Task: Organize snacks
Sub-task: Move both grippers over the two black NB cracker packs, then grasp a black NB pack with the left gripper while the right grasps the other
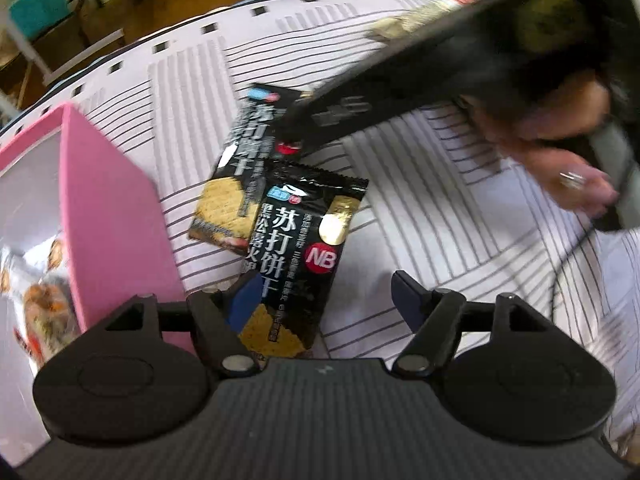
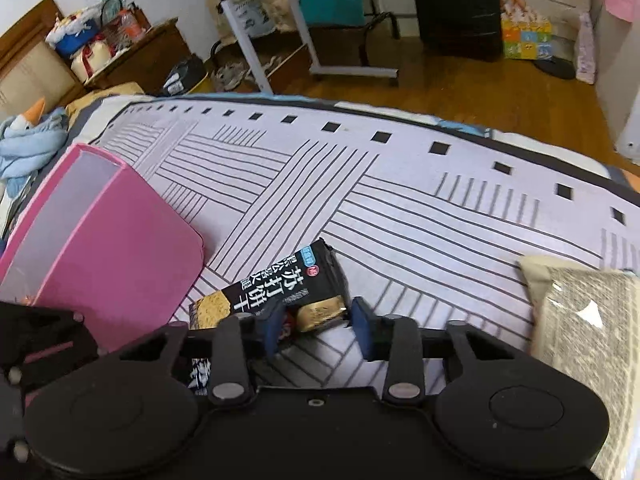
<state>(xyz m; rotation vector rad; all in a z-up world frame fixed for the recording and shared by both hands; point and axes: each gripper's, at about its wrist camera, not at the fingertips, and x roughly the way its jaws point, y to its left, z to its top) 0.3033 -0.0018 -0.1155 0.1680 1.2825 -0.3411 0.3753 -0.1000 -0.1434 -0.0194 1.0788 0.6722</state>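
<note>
Two glossy black foil cracker packets lie overlapped on the striped bedspread, beside the pink plastic bin. Left gripper fingers are apart over the near packet; right gripper fingers are clamped on the far packet. Crinkly foil slips, so pinch near an edge.

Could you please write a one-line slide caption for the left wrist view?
Open left gripper over a black cracker packet; right gripper on a second packet, beside the pink bin.
</note>
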